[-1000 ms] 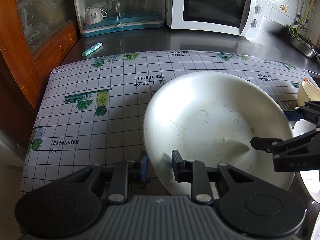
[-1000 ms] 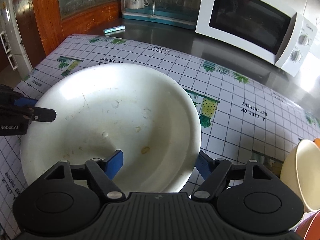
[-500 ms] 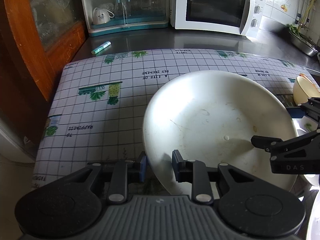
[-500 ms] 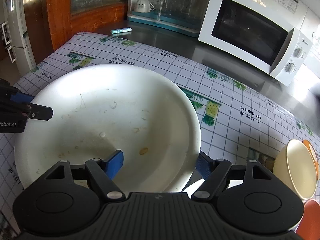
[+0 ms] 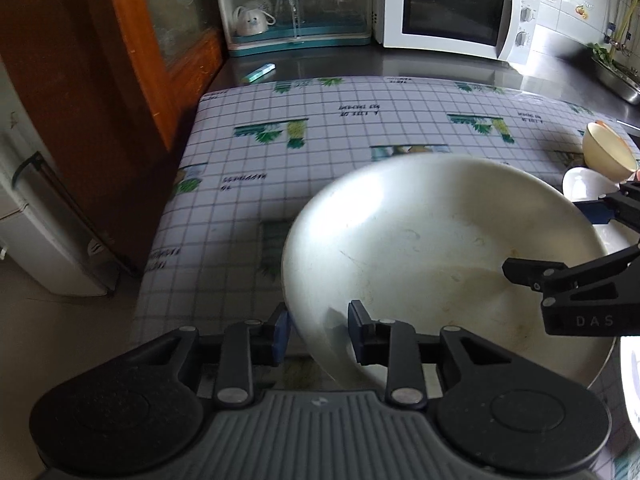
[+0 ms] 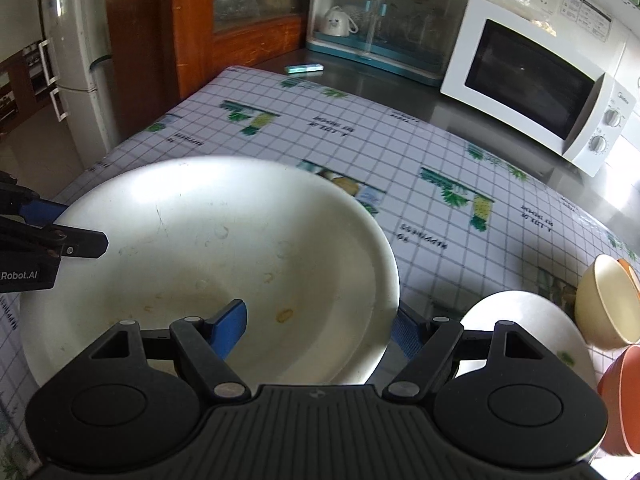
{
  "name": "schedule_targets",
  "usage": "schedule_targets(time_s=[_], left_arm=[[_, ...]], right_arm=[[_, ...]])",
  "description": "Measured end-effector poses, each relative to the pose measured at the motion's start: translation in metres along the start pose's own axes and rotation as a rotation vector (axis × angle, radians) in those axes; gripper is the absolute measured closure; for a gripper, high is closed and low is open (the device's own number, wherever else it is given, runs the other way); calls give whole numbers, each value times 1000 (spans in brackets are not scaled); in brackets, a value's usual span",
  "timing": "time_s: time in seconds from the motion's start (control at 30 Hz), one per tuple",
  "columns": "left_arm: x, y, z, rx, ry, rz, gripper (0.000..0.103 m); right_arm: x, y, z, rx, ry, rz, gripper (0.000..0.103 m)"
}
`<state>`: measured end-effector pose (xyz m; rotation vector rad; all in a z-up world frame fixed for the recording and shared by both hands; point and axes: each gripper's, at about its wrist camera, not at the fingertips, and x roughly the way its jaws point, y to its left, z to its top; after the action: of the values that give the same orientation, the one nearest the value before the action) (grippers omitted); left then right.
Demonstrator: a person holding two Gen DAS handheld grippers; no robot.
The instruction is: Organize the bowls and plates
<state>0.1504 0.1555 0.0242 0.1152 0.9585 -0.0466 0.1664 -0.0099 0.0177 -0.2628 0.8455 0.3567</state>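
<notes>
A large white basin-like bowl (image 5: 432, 248) is held up above the checked tablecloth (image 5: 320, 136). My left gripper (image 5: 318, 330) is shut on its left rim. My right gripper (image 6: 320, 328) is shut on its right rim, one blue pad inside the bowl (image 6: 208, 256), the other outside. A white plate (image 6: 524, 328) lies on the table to the right. A cream bowl (image 6: 608, 304) lies tilted beside it, and an orange bowl (image 6: 622, 396) is at the right edge. The cream bowl also shows in the left wrist view (image 5: 608, 152).
A white microwave (image 6: 536, 76) and a clear dish cabinet with a mug (image 5: 296, 4) stand on the steel counter behind. A teal pen-like item (image 5: 260, 73) lies on the counter. A wooden cabinet (image 5: 120, 60) and a fridge (image 6: 68, 40) are on the left.
Both grippers have lifted the big bowl higher and drawn it back toward me. More of the table, the floor and the white plate now show.
</notes>
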Motion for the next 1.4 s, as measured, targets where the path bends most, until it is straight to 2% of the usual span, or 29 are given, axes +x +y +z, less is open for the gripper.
schedule_targets(time_s=[0.27,0.63,0.9,1.17,1.4], left_arm=[[-10,16,-38,-40,41,23,73],[-27,24,-65,-60,43,28,71],[-36,15,-85,-52,66,34,63],[-41,5,-98,-49,80,39,61],[-49,0,-102,-47,73,41,54]], right_arm=[[-4,35,-20,-31,28,39,0],[-21,56,-41,-56,43,65,0],[-33,65,-62,-91,61,86,0],[-41,65,-83,-101,78,109,0],[-50,57,-90,-81,73,130,0]])
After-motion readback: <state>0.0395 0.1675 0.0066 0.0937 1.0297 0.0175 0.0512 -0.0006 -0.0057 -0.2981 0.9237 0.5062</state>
